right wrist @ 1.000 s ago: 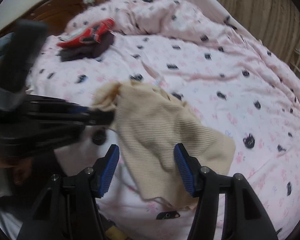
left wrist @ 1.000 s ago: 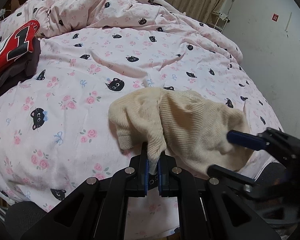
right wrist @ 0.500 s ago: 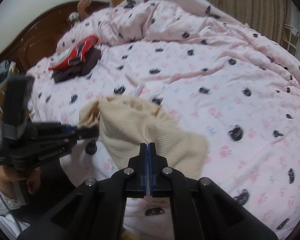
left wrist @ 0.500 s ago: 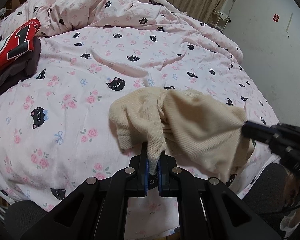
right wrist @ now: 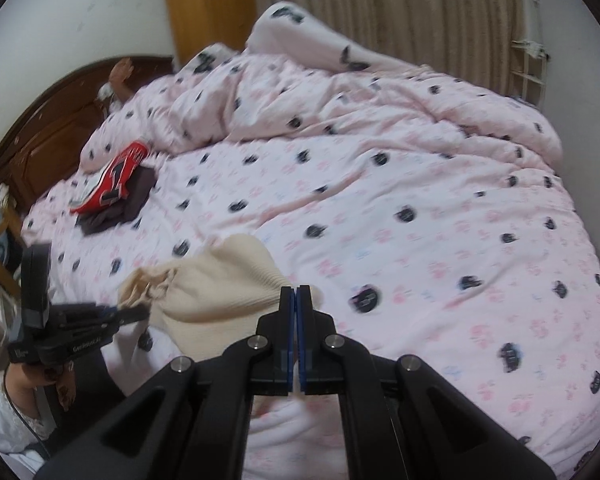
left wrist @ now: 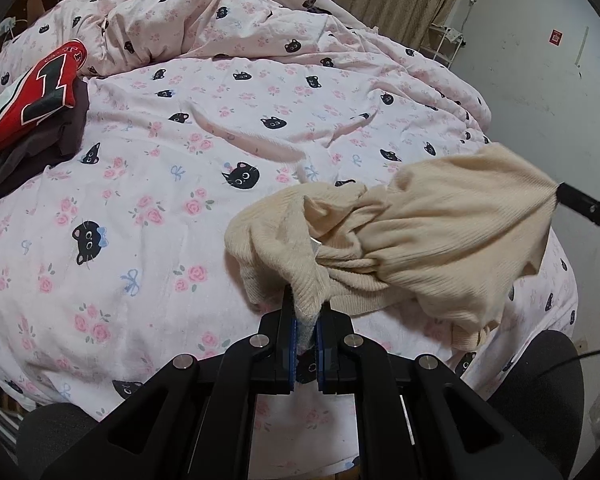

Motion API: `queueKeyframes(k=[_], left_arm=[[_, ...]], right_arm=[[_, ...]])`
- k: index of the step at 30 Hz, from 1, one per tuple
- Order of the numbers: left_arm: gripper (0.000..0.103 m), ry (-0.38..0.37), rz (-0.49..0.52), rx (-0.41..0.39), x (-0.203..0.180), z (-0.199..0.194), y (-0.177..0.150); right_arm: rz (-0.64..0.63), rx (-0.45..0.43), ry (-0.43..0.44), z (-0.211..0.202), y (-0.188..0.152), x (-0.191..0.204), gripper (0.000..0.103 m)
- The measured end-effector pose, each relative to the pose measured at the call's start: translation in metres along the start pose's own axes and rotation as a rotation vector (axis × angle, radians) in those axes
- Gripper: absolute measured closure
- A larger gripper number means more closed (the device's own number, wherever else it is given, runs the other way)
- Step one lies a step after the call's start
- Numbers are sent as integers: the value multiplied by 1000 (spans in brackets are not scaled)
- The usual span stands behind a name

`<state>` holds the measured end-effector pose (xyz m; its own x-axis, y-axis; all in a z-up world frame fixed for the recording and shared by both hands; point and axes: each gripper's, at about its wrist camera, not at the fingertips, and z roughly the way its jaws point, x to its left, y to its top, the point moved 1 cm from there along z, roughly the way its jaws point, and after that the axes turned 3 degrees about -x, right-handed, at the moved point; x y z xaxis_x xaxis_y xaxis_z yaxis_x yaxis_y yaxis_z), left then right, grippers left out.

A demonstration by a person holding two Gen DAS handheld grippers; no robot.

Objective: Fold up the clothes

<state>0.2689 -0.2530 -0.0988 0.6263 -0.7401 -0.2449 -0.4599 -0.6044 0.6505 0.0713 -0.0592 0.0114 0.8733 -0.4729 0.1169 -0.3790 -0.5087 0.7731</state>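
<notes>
Stretched wider now – ribbed cream sweater [left wrist: 440,236], pinched by left tool [left wrist: 307,320] and right tool [right wrist: 296,300].

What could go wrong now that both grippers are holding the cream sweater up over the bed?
The cream sweater is bunched and twisted between the left gripper and right gripper, so a fold could trap creases. Each gripper pinches only a thin edge, which might slip. Its low end drags near the bed's edge and could slide off.

Counted from my tongs: one cream ribbed garment [left wrist: 440,236], one red jersey [left wrist: 32,96] lying on one dark garment [left wrist: 48,148], one pink cat-print duvet [left wrist: 172,200], my two grippers, left [left wrist: 307,320] and right [right wrist: 296,300].
</notes>
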Motion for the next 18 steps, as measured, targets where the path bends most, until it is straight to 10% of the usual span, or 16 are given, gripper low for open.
queueKeyframes(k=[11,13,15,18], left_arm=[[97,9,-16,-3,6,1,3],[97,11,-15,-3,6,1,4],[97,12,-13,-2,6,1,3],[97,13,-11,1,5,1,3]], right_arm=[[56,10,-42,-12,7,-38,100],[71,67,-20,5,-6,-39,87],[74,109,-22,20,-21,-37,52],[58,152,-32,37,-40,-33,48]])
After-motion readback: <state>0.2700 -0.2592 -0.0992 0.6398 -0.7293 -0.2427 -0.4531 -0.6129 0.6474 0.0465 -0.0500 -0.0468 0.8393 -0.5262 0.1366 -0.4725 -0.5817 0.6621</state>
